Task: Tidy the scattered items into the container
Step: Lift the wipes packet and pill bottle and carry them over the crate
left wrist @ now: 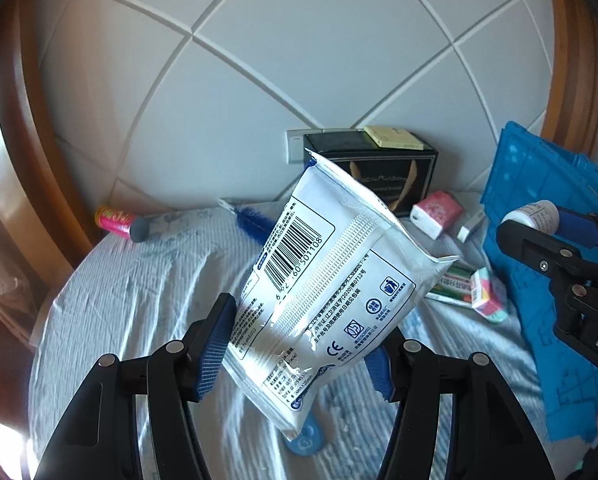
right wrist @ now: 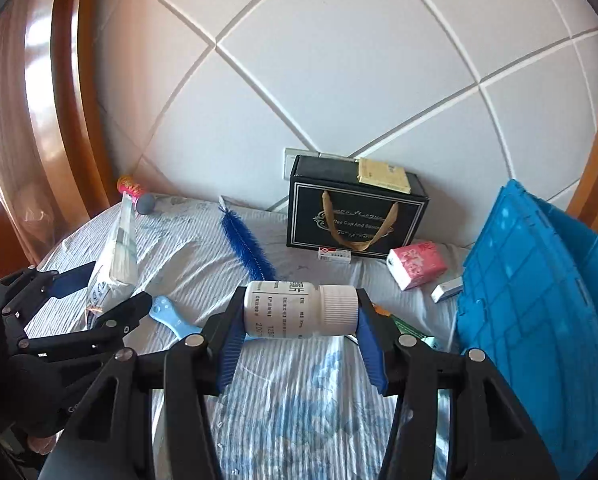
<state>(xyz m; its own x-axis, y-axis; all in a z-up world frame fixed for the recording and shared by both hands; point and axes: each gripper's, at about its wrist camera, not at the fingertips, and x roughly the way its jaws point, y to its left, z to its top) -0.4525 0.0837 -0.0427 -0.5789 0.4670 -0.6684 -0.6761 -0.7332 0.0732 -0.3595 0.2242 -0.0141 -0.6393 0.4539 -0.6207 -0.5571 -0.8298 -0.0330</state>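
Up close, the left claw (left wrist: 303, 344) squeezes a white packet (left wrist: 323, 280) and holds it in the air, tilted. The right claw (right wrist: 299, 332) grips a white bottle (right wrist: 299, 310) lying sideways between its blue pads. Below is a bed (right wrist: 299, 392) with a blue-striped sheet. A blue crate (right wrist: 539, 300) stands at the right. Farther back lie a blue feather (right wrist: 247, 244), a pink tissue pack (right wrist: 417, 264) and a black gift box (right wrist: 355, 208) against the white padded wall (right wrist: 339, 80).

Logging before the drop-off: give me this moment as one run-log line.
left tool: shut on white pouch | right tool: shut on pill bottle | blue crate: right side, nothing released | bed: items remain
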